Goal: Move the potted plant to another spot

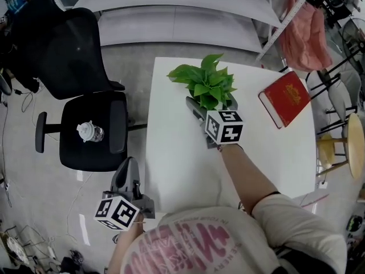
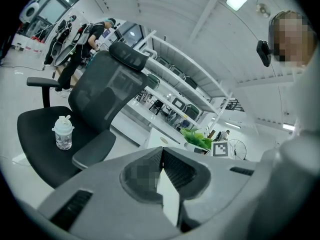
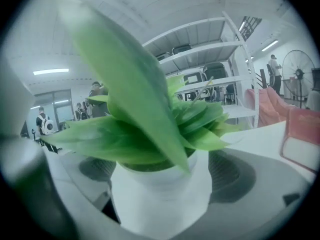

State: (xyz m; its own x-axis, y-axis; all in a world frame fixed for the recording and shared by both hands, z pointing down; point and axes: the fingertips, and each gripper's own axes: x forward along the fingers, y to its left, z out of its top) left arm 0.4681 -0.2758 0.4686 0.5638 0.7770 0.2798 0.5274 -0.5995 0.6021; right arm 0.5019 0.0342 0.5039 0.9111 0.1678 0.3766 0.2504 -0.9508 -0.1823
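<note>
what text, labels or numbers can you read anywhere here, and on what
No text here can be read.
shirt: big pink letters, upside down and cut off, unreadable.
red book: gold emblem on the cover, too small to read.
bottle: any print too small to tell.
marker cubes: black-and-white squares only, no words.
pot: plain white, no print.

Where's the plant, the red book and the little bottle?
plant (image 1: 208, 84), head view, on its leaves.
red book (image 1: 287, 97), head view, middle of cover.
little bottle (image 1: 88, 132), head view, on its white top.
</note>
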